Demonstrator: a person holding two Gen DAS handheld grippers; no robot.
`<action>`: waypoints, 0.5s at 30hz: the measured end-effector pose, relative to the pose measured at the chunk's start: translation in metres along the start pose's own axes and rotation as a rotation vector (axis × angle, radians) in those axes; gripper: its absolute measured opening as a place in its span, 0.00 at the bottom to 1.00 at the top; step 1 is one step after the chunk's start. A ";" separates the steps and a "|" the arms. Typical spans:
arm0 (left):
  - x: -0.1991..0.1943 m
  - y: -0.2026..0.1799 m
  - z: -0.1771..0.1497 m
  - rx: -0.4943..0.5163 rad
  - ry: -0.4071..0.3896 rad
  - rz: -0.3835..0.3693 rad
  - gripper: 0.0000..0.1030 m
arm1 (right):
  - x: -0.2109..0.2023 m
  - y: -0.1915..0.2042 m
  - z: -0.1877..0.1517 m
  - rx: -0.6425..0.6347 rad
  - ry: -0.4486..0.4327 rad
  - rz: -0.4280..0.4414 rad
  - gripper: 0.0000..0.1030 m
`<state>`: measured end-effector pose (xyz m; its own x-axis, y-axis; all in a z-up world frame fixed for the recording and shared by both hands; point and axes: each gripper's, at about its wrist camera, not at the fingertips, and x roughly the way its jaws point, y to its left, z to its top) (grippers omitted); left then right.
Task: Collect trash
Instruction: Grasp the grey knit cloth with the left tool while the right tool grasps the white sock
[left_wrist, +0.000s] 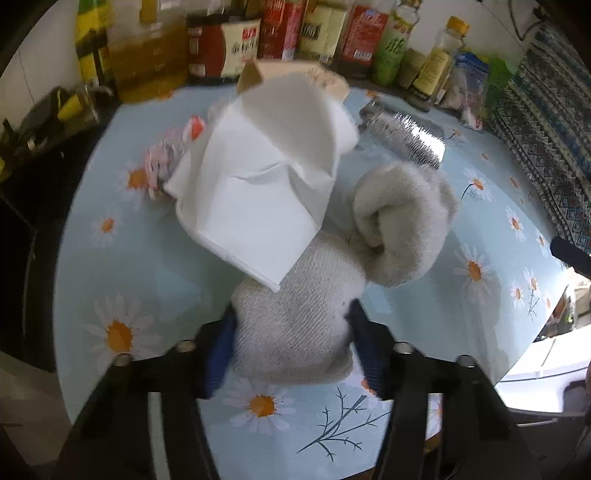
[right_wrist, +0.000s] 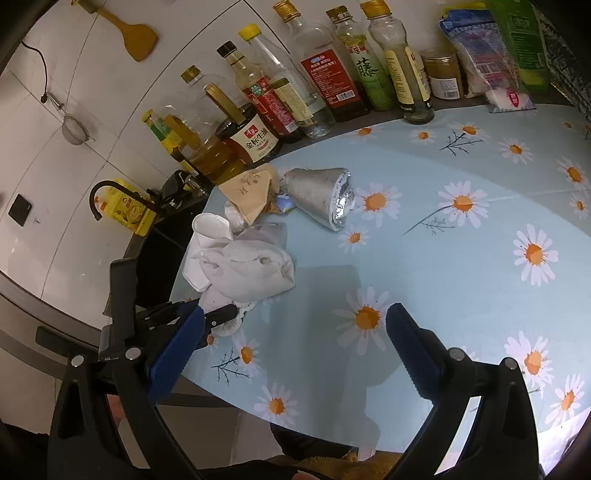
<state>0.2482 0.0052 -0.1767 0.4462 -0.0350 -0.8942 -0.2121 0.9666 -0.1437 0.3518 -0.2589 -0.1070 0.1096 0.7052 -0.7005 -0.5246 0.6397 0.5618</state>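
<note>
Between my left gripper (left_wrist: 291, 332) pads sits the clamped grey rag (left_wrist: 295, 325); my right gripper (right_wrist: 295, 343) gapes empty; next, lifting clear.

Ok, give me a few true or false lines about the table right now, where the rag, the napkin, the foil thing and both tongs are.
1. The left tongs clamp the grey-white woven rag. True.
2. The right tongs hold the crumpled silver foil wrapper. False: they are open and empty.
3. The folded white paper napkin lies partly on the rag. True.
4. The daisy-print blue tablecloth is plain. False: it has daisies.
</note>
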 end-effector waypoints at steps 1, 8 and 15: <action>-0.003 -0.002 0.000 0.011 0.000 -0.008 0.44 | 0.001 0.000 0.001 -0.001 0.003 0.003 0.95; -0.022 -0.001 -0.012 -0.005 -0.020 -0.003 0.33 | 0.018 0.012 0.009 -0.035 0.027 0.044 0.95; -0.043 0.011 -0.031 -0.072 -0.043 -0.002 0.31 | 0.054 0.036 0.010 -0.120 0.110 0.079 0.95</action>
<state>0.1997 0.0093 -0.1528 0.4833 -0.0240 -0.8751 -0.2728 0.9457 -0.1766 0.3473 -0.1953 -0.1202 -0.0259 0.7100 -0.7037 -0.6255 0.5376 0.5654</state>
